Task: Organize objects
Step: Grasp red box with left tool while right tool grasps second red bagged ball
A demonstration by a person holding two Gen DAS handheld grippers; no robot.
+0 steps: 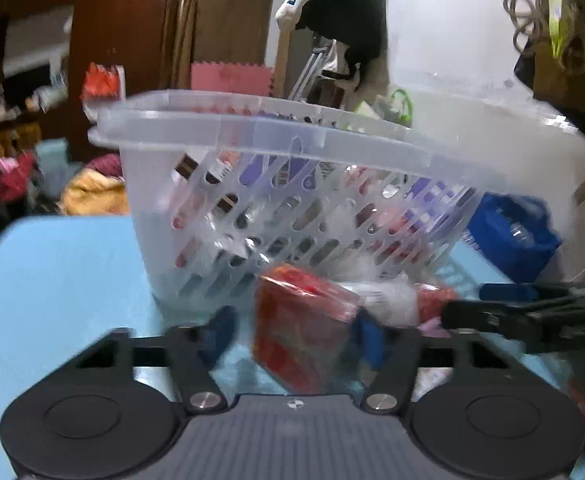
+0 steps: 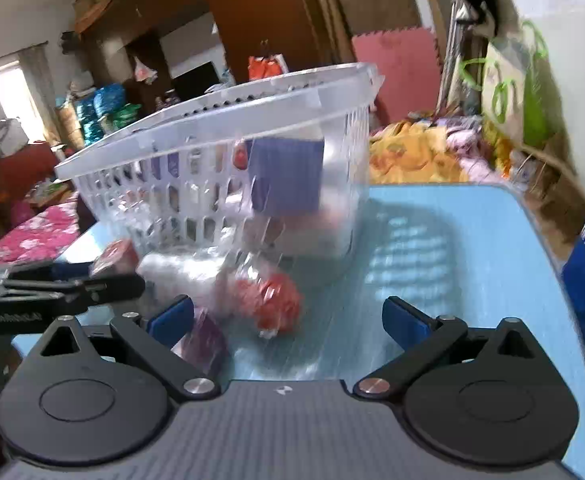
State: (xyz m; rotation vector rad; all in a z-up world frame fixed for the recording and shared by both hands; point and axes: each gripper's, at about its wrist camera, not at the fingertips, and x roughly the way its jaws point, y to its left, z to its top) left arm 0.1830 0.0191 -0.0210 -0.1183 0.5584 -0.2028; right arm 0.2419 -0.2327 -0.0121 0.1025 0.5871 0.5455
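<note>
Left hand-held gripper [image 1: 292,330]: fingers around red packet [image 1: 300,328], just before basket [image 1: 292,184] on counter [image 1: 52,272]; whether clenched, cannot tell. Packet likely light, crinkly, slippery film; grip its flat faces. Right hand-held gripper [image 2: 288,320]: released, empty, before basket [image 2: 220,168]; wrapped red item [image 2: 270,304] between fingers.

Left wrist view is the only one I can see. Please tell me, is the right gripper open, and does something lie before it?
Observer: The right gripper is open wide. A red wrapped item lies on the table just ahead, and neither finger touches it.
Operator: Is anything beside its fingers?
Observer: A purple packet lies close to its left finger; blur hides whether they touch.
Operator: And the basket from that side?
Observer: The basket shows a purple box behind its end wall.
</note>
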